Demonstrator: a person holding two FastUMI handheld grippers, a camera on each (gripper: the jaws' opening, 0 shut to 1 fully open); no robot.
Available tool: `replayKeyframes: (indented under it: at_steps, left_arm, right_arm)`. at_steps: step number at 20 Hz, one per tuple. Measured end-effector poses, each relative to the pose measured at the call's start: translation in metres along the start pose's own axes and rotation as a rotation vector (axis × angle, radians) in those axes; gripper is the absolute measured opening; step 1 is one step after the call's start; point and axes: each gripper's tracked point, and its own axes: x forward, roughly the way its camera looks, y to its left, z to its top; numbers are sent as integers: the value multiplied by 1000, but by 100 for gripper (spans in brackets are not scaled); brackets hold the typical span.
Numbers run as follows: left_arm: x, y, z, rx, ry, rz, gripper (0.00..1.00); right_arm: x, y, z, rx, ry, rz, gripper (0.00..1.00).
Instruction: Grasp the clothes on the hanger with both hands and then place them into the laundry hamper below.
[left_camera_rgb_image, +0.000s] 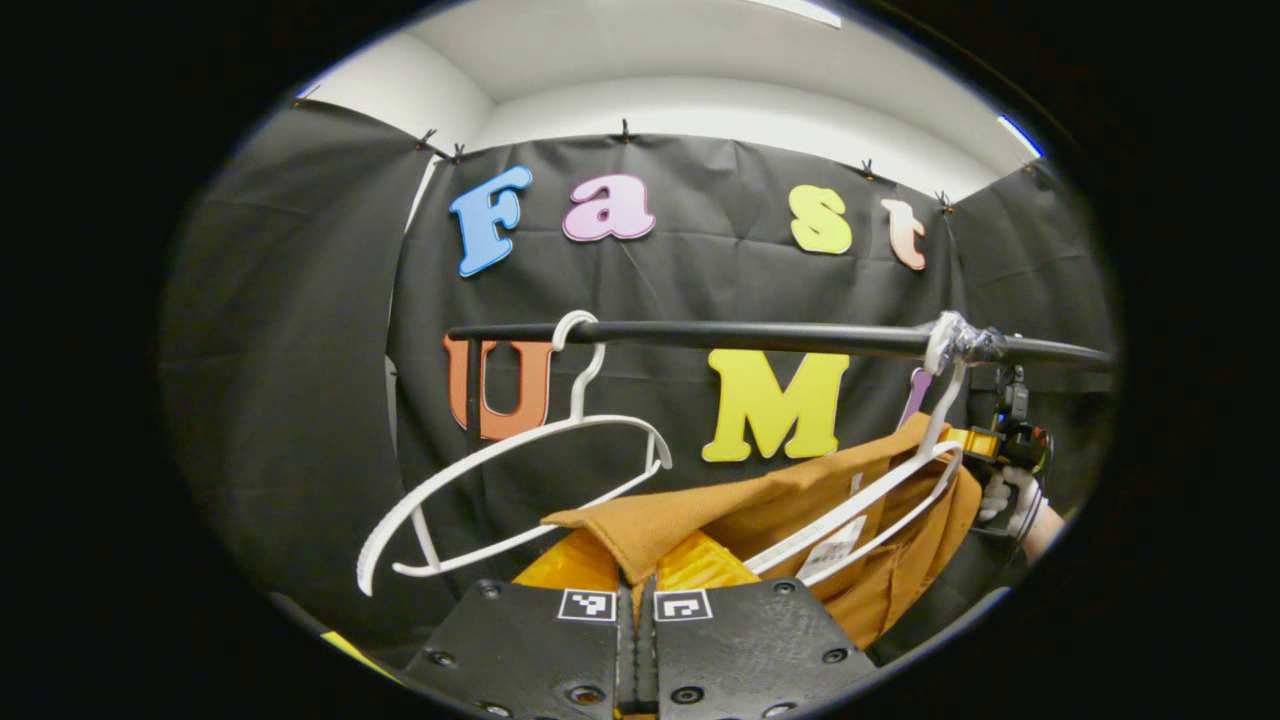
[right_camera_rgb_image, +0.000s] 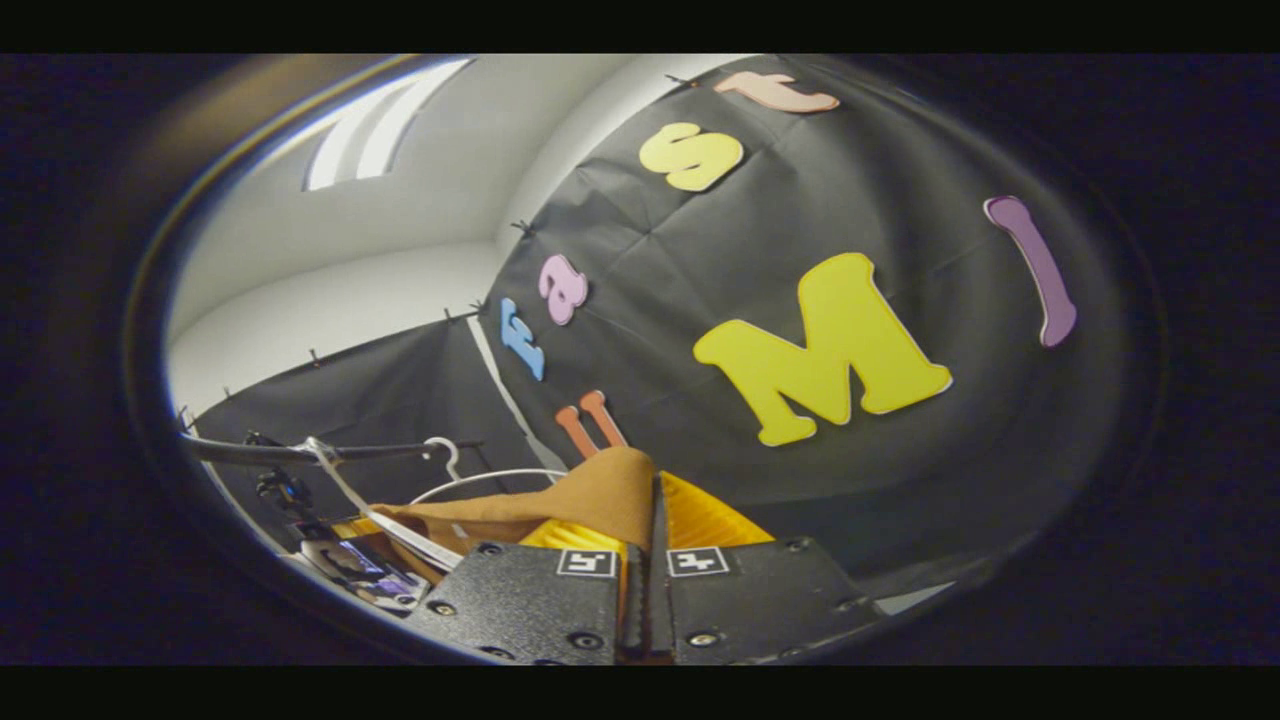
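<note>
A brown garment hangs on a white hanger hooked over the black rail. My left gripper is shut on a folded edge of the cloth at its near end. Farther off at the right, the right gripper is held by a gloved hand beside the garment's other end. In the right gripper view, my right gripper is shut on a raised fold of the same brown garment. The white hanger and the rail lie to its left.
A bare white hanger hangs tilted on the rail, left of the garment, and shows again as the bare hanger in the right gripper view. The black cloth wall stands close behind the rail. A white ceiling is above.
</note>
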Motion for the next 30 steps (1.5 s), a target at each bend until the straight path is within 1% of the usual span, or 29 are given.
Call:
replayKeyframes:
  at_steps: [1, 2, 3, 4, 5, 6, 8, 10, 11, 12, 13, 14, 16, 17, 19, 20, 21, 22, 23, 24, 25, 26, 28, 30]
  left_arm:
    - [-1, -1, 8, 22, -18, 9, 0]
    - [-1, 0, 16, 36, -36, 19, 5]
    - [1, 0, 23, 45, -50, 31, 5]
    - [2, 0, 31, 44, -67, 32, 0]
    - [1, -1, 40, 46, -86, 33, 5]
    - [1, 0, 49, 50, -107, 38, 0]
    - [2, 1, 64, 58, -136, 40, 0]
    - [7, 1, 63, 62, -138, 35, 0]
    - [6, 1, 57, 75, -131, 29, 4]
    - [8, 1, 48, 91, -113, 22, 4]
    - [10, -2, 39, 107, -95, 11, 5]
    - [13, -4, 31, 119, -74, 3, 0]
    - [18, -9, 20, 122, -53, -10, 0]
    - [18, -14, 20, 113, -58, -22, 0]
    - [23, -16, 13, 107, -44, -36, 0]
    - [26, -15, 9, 109, -36, -34, 0]
    - [27, -13, 6, 102, -32, -34, 0]
    - [29, -9, 4, 84, -31, -35, 0]
    - [27, -2, 0, 55, -30, -36, 0]
    - [25, 3, -4, 29, -31, -39, 4]
    - [24, 10, -10, 2, -26, -35, 0]
    - [21, 17, -15, -15, -23, -29, 0]
    - [15, 23, -23, -47, -30, -26, 0]
    - [7, 21, -24, -89, -50, -46, 0]
  right_arm:
    - [-2, 16, 15, -10, -54, 38, 5]
    - [-3, 28, 23, -32, -82, 54, 5]
    - [-1, 33, 29, -56, -96, 53, 5]
    - [1, 30, 28, -76, -88, 35, 5]
    - [2, 32, 34, -94, -96, 31, 5]
    - [3, 38, 42, -99, -101, 36, 6]
    - [3, 41, 43, -107, -90, 48, 5]
    - [2, 37, 43, -117, -98, 66, 6]
    - [0, 33, 38, -106, -95, 73, 5]
    - [0, 27, 36, -104, -91, 69, 5]
    - [1, 17, 35, -113, -95, 50, 5]
    - [3, 7, 33, -135, -90, 19, 5]
    - [7, -12, 25, -174, -55, -44, 6]
    - [8, -17, 23, -165, -47, -60, 5]
    - [13, -30, 8, -104, -1, -82, 6]
    - [15, -33, -6, -63, 36, -66, 6]
    - [19, -32, -18, -2, 65, -29, 6]
    - [22, -26, -29, 64, 99, 21, 6]
    - [26, -25, -40, 127, 115, 52, 6]
    - [29, -25, -51, 185, 137, 79, 6]
    - [29, -24, -64, 245, 152, 104, 6]
    - [30, -22, -75, 300, 173, 121, 6]
    - [33, -21, -97, 363, 187, 144, 6]
    - [34, -18, -108, 470, 193, 176, 6]
